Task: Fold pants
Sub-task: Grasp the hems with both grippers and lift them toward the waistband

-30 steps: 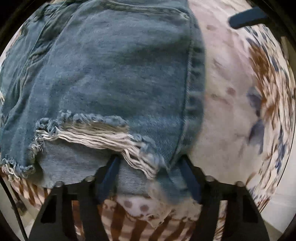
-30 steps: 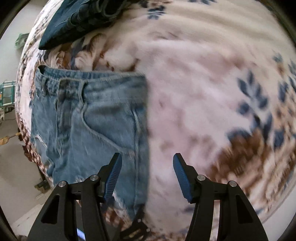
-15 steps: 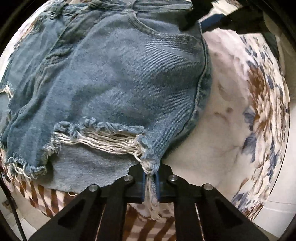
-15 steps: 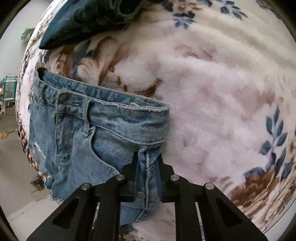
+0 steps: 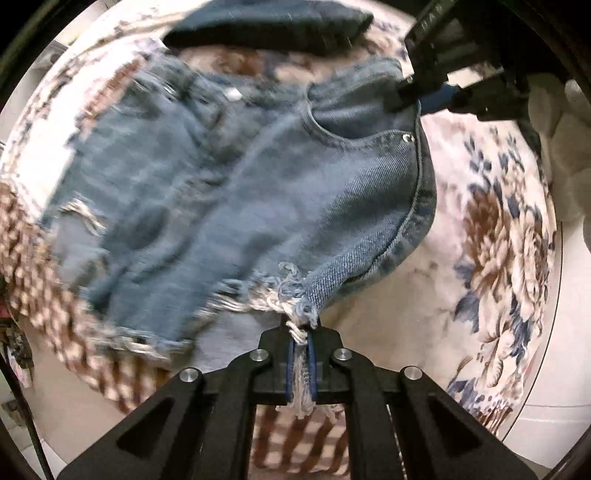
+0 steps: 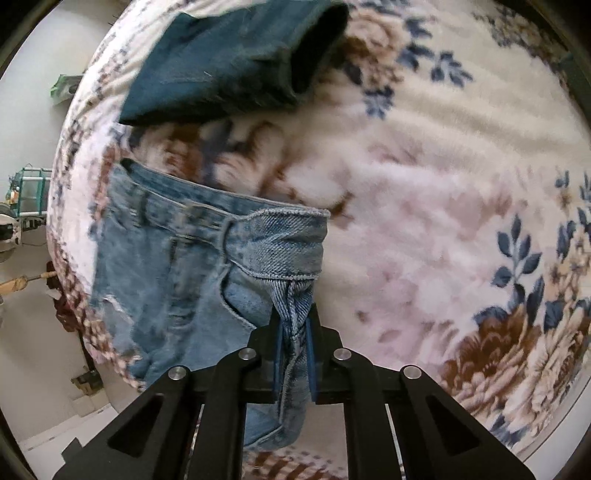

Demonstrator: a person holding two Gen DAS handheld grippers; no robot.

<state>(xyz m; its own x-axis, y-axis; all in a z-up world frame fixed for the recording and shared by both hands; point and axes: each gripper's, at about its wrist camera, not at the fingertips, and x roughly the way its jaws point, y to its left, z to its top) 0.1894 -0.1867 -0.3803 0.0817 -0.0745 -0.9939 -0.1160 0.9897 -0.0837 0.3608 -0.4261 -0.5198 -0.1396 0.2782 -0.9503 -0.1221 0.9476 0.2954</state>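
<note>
A pair of light blue frayed denim shorts (image 5: 229, 184) lies on a floral fleece blanket (image 5: 491, 229). My left gripper (image 5: 301, 341) is shut on the frayed hem corner of the shorts and lifts it off the blanket. My right gripper (image 6: 294, 328) is shut on the side seam just below the waistband of the shorts (image 6: 177, 280) and holds that edge raised. The right gripper also shows in the left wrist view (image 5: 436, 98) at the waistband corner. The lifted side of the shorts hangs between the two grippers.
A folded dark blue garment (image 6: 229, 59) lies on the blanket beyond the shorts; it also shows in the left wrist view (image 5: 266, 27). The blanket (image 6: 443, 184) stretches to the right. The bed edge and the floor (image 6: 33, 332) are at the left.
Both grippers went from open to shut on the shorts, then lifted the right side of the shorts off the blanket and pulled it up and back.
</note>
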